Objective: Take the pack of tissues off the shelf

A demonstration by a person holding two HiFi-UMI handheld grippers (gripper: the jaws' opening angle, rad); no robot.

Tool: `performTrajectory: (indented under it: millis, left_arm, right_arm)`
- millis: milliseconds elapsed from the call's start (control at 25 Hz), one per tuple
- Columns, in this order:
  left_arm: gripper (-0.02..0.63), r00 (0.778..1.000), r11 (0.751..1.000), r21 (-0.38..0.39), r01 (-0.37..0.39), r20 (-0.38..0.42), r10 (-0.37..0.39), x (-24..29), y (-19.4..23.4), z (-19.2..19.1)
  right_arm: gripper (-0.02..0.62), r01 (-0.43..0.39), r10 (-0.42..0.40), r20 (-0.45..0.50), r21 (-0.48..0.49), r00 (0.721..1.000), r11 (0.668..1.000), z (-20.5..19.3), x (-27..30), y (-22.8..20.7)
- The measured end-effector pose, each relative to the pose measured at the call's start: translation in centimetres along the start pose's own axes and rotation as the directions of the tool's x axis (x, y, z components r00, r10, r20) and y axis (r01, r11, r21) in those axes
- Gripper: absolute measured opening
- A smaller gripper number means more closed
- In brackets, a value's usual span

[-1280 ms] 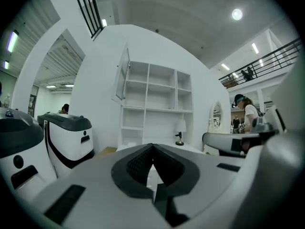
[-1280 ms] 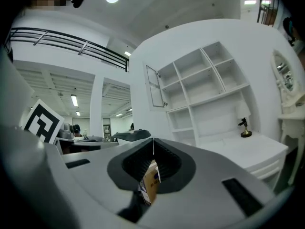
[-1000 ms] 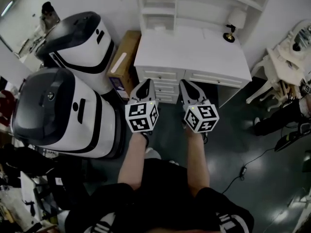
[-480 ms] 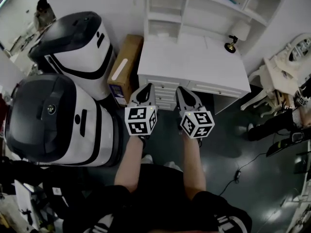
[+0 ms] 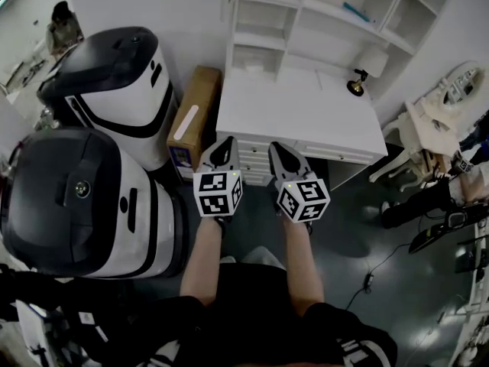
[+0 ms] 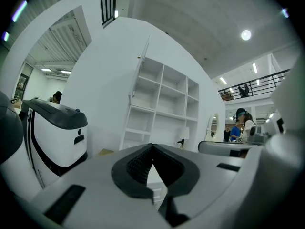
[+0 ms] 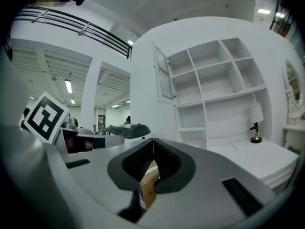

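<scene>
We hold left gripper point(image 5: 223, 144) and right gripper point(image 5: 274, 147) pinched closed (tips meeting, nothing between). Shelf point(image 5: 306, 21) rises beyond the white desk point(image 5: 306, 105).

Head view: high above, facing steeply down; left gripper point(image 5: 223, 144) and right gripper point(image 5: 273, 147) mid-frame, white desk point(image 5: 298, 109) just beyond tips. Each gripper view: low behind own jaws, very near them, facing forward and upward. All three share shelf unit point(image 6: 159, 104) ahead of tips, desk lamp point(image 7: 256, 128) right of them.
</scene>
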State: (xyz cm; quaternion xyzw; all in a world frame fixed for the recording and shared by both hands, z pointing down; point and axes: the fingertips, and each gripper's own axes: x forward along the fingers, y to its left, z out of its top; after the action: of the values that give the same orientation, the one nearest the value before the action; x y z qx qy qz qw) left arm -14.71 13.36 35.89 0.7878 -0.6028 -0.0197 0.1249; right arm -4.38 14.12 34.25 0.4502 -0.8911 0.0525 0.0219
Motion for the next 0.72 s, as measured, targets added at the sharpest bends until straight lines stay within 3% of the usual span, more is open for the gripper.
performTrajectory:
  millis: [360, 720]
  left_arm:
    - [0.009, 0.998, 0.998, -0.043, 0.042, -0.047, -0.044, 2.8, 0.0, -2.4]
    - [0.009, 0.998, 1.0, -0.018, -0.002, -0.064, 0.001, 5.7, 2.6, -2.8]
  right_arm:
    - [0.02, 0.04, -0.041, -0.074, -0.011, 0.996, 0.999, -1.9, 1.2, -1.9]
    - [0.02, -0.031, 0.031, -0.086, 0.009, 0.996, 0.999, -3.1, 5.9, -2.3]
